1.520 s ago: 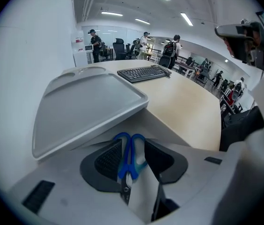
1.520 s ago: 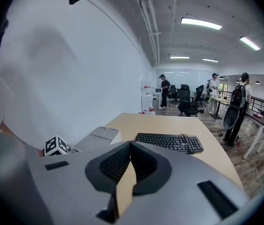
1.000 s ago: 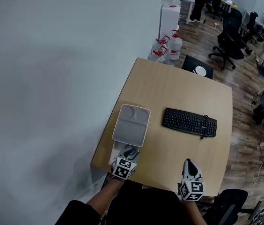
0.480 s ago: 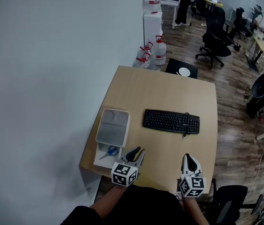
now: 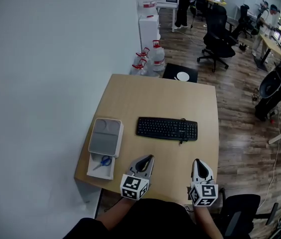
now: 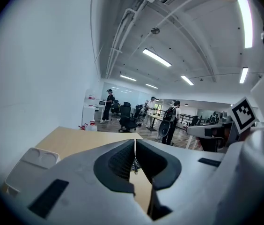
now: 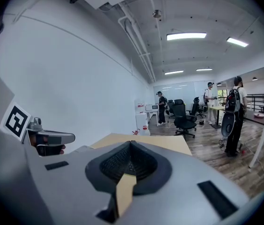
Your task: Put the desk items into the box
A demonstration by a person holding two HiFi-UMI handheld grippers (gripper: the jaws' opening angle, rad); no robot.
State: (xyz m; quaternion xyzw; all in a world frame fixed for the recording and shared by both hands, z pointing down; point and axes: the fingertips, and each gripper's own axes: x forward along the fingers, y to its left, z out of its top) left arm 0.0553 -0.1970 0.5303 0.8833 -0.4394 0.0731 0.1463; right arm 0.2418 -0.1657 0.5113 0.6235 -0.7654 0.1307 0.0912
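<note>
Now, left claw (image 5: 149, 158): jaws together, with the pads meeting along one line in the left gripper view and nothing between them; it is held over the counter's near edge, tips pointing away from the person.
Right claw (image 5: 198, 161): jaws together as well, and empty; also over the near edge, well to the right of the left claw.
Counter (image 5: 155, 97): pale wood, set against a white wall on its left side.
Keyboard (image 5: 166, 129): black, lying across the middle of the counter, beyond both claws.
Box (image 5: 96, 172): white and open, at the near left corner of the counter, left of the left claw.
Scissors (image 5: 102, 162): blue-handled, lying inside the box.
Lid (image 5: 105, 137): grey, with two round recesses at its far end; it lies just beyond the open part of the box, and I cannot tell whether it rests on the box's far end.
Beyond the counter: water bottles (image 5: 150, 59) on the wood floor, black office chairs (image 5: 215, 39), people standing near the far desks.
</note>
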